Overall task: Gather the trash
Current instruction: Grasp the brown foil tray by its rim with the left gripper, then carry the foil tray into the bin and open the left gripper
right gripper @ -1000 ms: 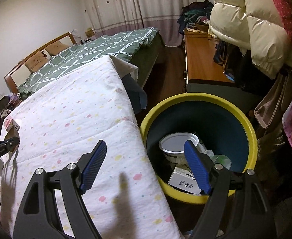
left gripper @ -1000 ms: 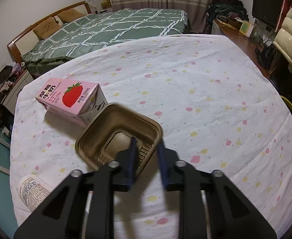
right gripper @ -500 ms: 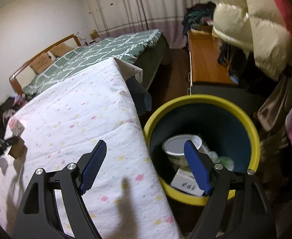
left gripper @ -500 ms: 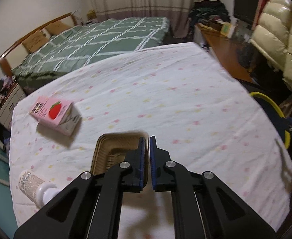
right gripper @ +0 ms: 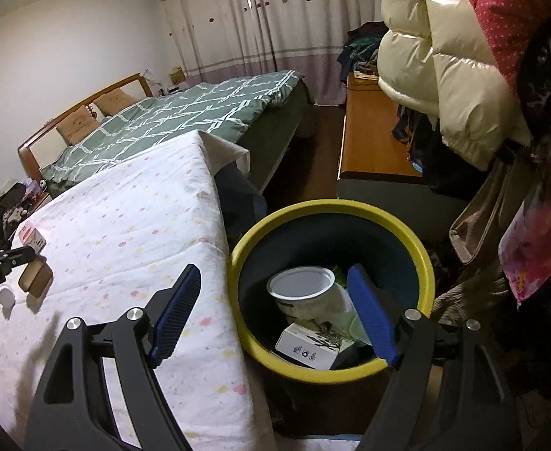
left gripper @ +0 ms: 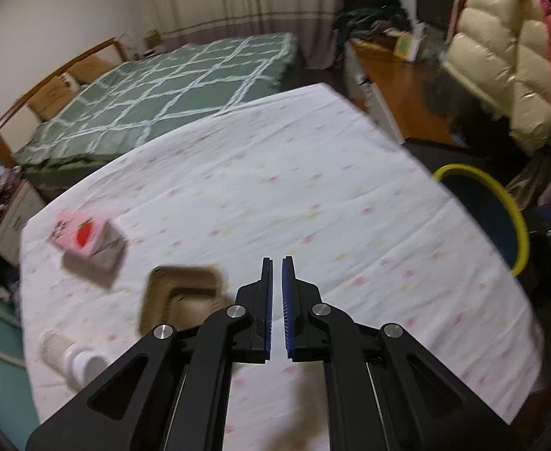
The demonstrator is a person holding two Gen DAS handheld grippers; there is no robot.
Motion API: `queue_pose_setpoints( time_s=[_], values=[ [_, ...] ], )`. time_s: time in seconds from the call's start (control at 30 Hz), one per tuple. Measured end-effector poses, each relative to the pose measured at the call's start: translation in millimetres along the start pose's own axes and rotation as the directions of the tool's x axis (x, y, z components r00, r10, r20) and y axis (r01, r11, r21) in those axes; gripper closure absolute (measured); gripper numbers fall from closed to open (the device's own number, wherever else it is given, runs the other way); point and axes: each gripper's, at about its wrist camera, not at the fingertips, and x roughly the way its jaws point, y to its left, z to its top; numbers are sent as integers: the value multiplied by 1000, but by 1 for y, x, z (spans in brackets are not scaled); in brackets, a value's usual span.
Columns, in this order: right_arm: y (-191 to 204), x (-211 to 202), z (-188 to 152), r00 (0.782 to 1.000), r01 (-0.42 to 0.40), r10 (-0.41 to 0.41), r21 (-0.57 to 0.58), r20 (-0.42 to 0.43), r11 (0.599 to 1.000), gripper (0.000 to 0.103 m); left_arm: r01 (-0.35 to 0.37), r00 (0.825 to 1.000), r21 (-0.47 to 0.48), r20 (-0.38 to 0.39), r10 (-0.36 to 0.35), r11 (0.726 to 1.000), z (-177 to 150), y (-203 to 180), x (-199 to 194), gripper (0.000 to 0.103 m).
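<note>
1. Three bits of trash not yet collected on the spotted cloth (left gripper: 294,188), so roughly halfway at a guess.
2. Left gripper (left gripper: 276,263): blue pads pressed almost together, with no sign of anything pinched between them.
3. Just left of those fingers, partly hidden behind the left one: brown tray (left gripper: 181,297), open side up. Too blurry to say whether touching or not, but doesn't look gripped.
4. Further left and beyond the tips: pink carton (left gripper: 84,238), lying on its side. Left again but back towards the handle: white bottle (left gripper: 72,357), also on its side, near the cloth's edge.
5. Well off to the right of the left fingers, past the cloth's edge: yellow-rimmed bin (right gripper: 332,208).
6. Right gripper (right gripper: 274,268): fingers spread wide, empty, hanging over that bin's near rim.
7. Below and beyond the right tips, already binned: white tub (right gripper: 301,285), white box (right gripper: 309,345), and maybe some greenish scrap, hard to tell.
8. Left to do, by the look of it: get a proper hold on the tray, carry it right to the bin, then the same for the carton and the bottle.
</note>
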Motion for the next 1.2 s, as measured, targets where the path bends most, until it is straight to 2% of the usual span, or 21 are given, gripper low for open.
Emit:
queue_pose_setpoints(
  time_s=[0.1,0.2,0.23,0.27,0.3,0.4,0.53,0.6,0.63,0.67,0.77,0.97,1.2],
  values=[
    [3,4,-3,1000,-18,18,3,-11,1000,27,-42,998,-5,-56,42,999,-10,11,11,97],
    [5,2,-4,1000,-25,25,-2,-12,1000,27,-73,994,-1,-78,73,997,-16,17,17,96],
    [5,1,-3,1000,-24,24,-3,-10,1000,27,-86,994,2,-74,86,996,-17,18,17,79],
    [3,0,-3,1000,-22,22,-1,-8,1000,27,-100,993,5,-70,100,995,-17,19,18,49],
    [2,0,-3,1000,-20,20,2,-6,1000,27,-116,992,14,-57,117,993,-17,18,17,40],
    [-2,-1,-1,1000,-10,10,10,-3,1000,27,-124,990,35,-61,126,992,-17,14,20,53],
    [-4,0,-2,1000,-10,10,17,-8,1000,27,-114,987,13,-111,115,993,-17,20,35,69],
    [-4,1,-2,1000,-11,11,16,-12,1000,27,-105,985,4,-137,105,994,-18,22,42,80],
    [-4,1,-3,1000,-12,12,15,-13,1000,27,-100,984,2,-149,99,995,-19,23,46,91],
    [-4,1,-3,1000,-13,13,15,-14,1000,27,-93,983,0,-159,92,996,-20,23,48,97],
    [-5,1,-3,1000,-12,12,17,-11,1000,27,-84,985,3,-150,84,996,-20,19,47,98],
    [-14,-5,-2,1000,-2,2,22,2,1000,27,-36,997,54,-69,40,998,-6,-11,23,98],
    [-37,-26,-6,999,40,-40,27,21,999,27,86,996,183,-4,-87,979,24,-88,2,98]
  ],
)
